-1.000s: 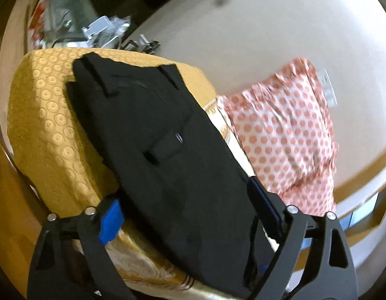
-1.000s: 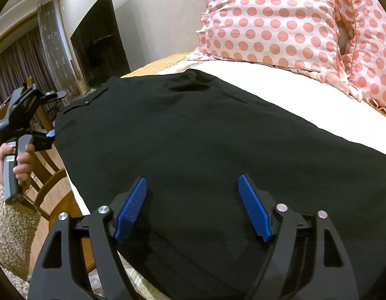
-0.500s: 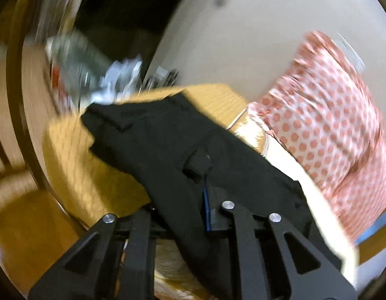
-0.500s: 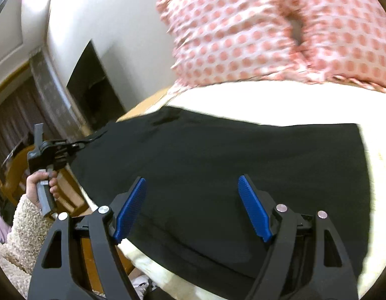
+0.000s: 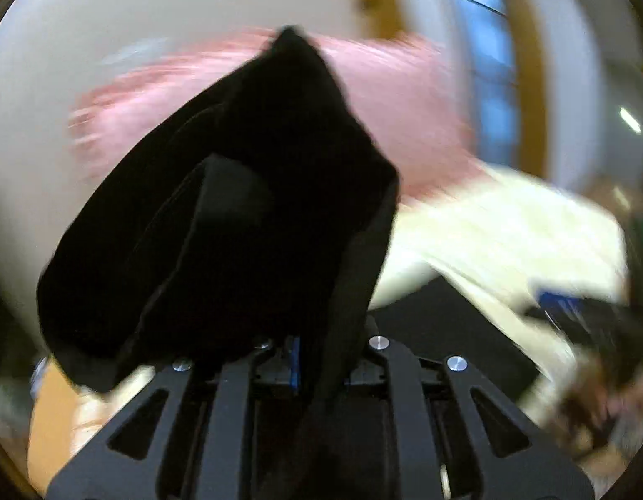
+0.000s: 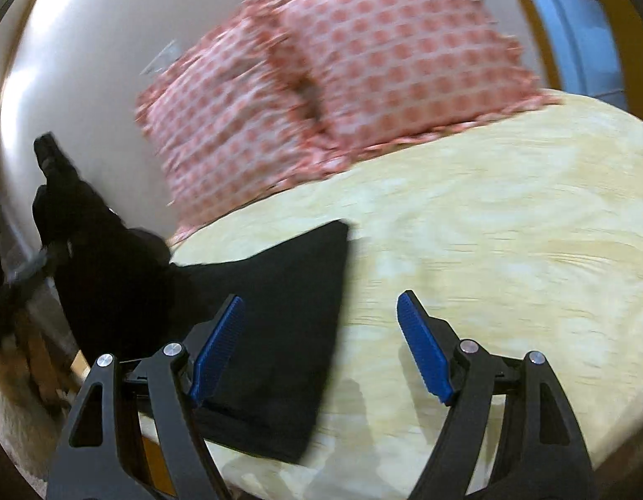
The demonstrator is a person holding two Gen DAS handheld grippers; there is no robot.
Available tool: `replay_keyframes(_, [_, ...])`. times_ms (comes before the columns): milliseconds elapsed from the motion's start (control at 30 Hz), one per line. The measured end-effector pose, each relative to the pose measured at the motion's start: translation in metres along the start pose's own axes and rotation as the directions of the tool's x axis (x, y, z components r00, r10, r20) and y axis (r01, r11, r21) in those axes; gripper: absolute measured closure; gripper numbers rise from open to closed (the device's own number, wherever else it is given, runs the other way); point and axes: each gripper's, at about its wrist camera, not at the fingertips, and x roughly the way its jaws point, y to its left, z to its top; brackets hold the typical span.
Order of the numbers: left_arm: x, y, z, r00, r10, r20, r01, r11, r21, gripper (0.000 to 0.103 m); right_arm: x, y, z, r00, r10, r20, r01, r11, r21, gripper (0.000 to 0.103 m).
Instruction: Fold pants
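The black pants (image 5: 255,191) fill the left wrist view, bunched and lifted in front of the camera. My left gripper (image 5: 305,358) is shut on their cloth, which drapes down over the fingers. In the right wrist view the pants (image 6: 280,316) lie with one end flat on the cream bedspread (image 6: 509,250) and the other end raised at the far left, where the left gripper (image 6: 51,166) holds it up. My right gripper (image 6: 321,350) is open and empty, low over the pants' flat end and the bedspread.
Two pink polka-dot pillows (image 6: 342,83) lean against the white wall behind the bed; they show as a pink blur in the left wrist view (image 5: 404,125). A wooden chair (image 6: 42,358) stands at the bed's left edge. A window (image 6: 579,21) is at the right.
My left gripper has shut on the pants' waist end and swung it up and over toward the pillows. The right gripper has moved toward the leg end and stayed open.
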Motion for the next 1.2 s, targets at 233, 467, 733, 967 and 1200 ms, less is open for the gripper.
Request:
replay_keyframes(233, [0.043, -0.039, -0.045, 0.980, -0.102, -0.172, 0.108, 0.994, 0.024, 0.089, -0.007, -0.034, -0.002, 0.996, -0.086, 0.000, 0.086, 0.995, 0.046, 0.025])
replay_keyframes(467, [0.018, -0.035, -0.034, 0.992, -0.063, -0.108, 0.065, 0.998, 0.020, 0.090, -0.002, -0.029, -0.003, 0.998, -0.067, -0.001, 0.067, 0.997, 0.035, 0.025])
replay_keyframes(733, [0.016, -0.059, -0.064, 0.989, -0.040, -0.143, 0.055, 0.993, 0.102, 0.084, -0.003, -0.025, 0.004, 0.996, -0.082, 0.031, 0.081, 0.996, 0.040, 0.024])
replay_keyframes(967, [-0.043, 0.019, -0.056, 0.980, -0.136, 0.147, 0.162, 0.969, -0.186, 0.006, -0.014, 0.019, 0.022, 0.992, 0.002, 0.130, 0.011, 0.995, -0.102, 0.024])
replay_keyframes(1200, [-0.001, 0.080, -0.078, 0.995, 0.086, -0.043, -0.096, 0.916, -0.389, 0.006, 0.026, 0.104, -0.003, 0.984, 0.175, -0.041, -0.178, 0.912, -0.371, 0.024])
